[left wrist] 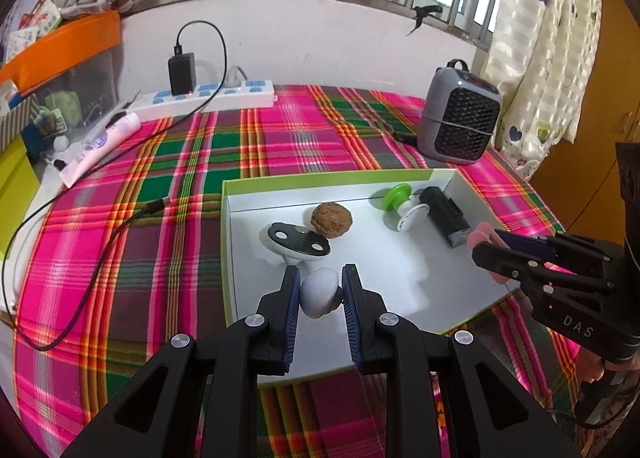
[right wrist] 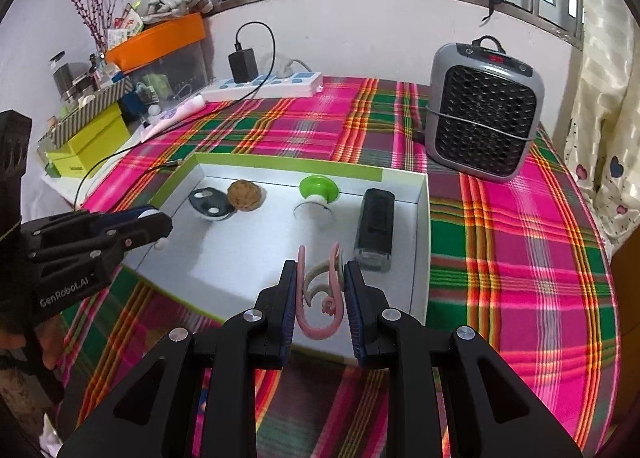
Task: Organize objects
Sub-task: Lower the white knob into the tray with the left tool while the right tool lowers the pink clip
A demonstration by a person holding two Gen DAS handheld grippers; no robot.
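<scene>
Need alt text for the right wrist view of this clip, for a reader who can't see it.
The right tongs grip a pink hair clip over a shallow white box on a plaid tablecloth. In the box lie a walnut, a green-and-white spool, a black case and a black-and-white oval piece. The left tongs, at left, hold a small white object.

Readable lettering on two gripper bodies and one heater display.

"DAS" in pale capitals on the black body of the right gripper [left wrist: 486, 242], right of the white tray [left wrist: 226, 217]. "GenRobot.AI" in white on the body of the left gripper [right wrist: 160, 223], left of the tray. Red digits lit on the grey heater [right wrist: 486, 109] behind the tray, too blurred to read. Small dark word on the yellow-green box [right wrist: 86, 151], illegible.
</scene>
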